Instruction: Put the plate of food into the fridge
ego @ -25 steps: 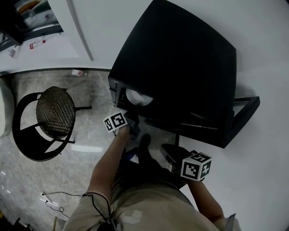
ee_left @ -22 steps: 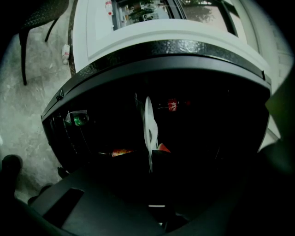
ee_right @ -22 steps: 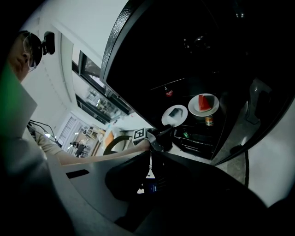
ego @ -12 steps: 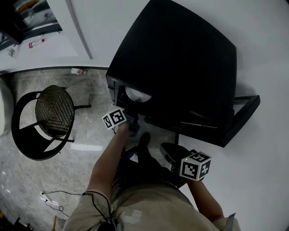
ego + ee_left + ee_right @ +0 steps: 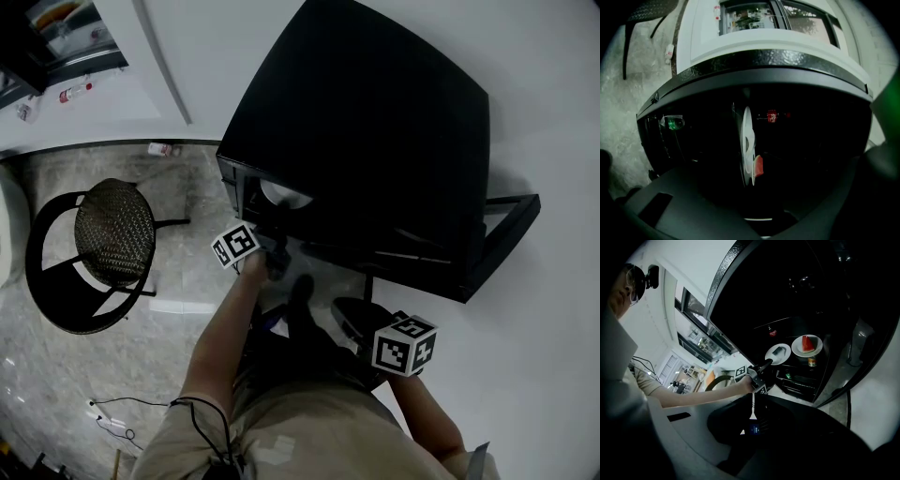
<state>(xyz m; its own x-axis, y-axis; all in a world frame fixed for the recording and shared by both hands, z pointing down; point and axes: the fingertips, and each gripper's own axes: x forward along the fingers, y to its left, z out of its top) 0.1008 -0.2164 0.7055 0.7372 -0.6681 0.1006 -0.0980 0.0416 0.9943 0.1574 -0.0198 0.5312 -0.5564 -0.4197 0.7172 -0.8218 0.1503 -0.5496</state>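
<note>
The black fridge [image 5: 375, 141] stands open. My left gripper [image 5: 273, 234] reaches into it, level. Its jaws have just been opening and stand wide apart [image 5: 759, 199], with a white plate [image 5: 746, 140] edge-on ahead between them, untouched by the pads. A red watermelon slice [image 5: 758, 165] lies there. In the right gripper view the left gripper [image 5: 765, 365] has its tip at one white plate [image 5: 778, 353]; a second plate [image 5: 806, 345], beside it on the shelf, carries the watermelon. My right gripper [image 5: 354, 317] hangs low by the person's leg, shut [image 5: 752, 420].
The fridge door [image 5: 511, 234] swings out to the right. Inside are a cola bottle [image 5: 772, 116], a green-lit item [image 5: 674, 123] and a can [image 5: 812, 362]. A round wicker chair [image 5: 112, 234] stands left on the marble floor; a cable [image 5: 108, 417] lies near the feet.
The left gripper's marker cube has edged slightly toward the fridge. The right gripper has kept still.
</note>
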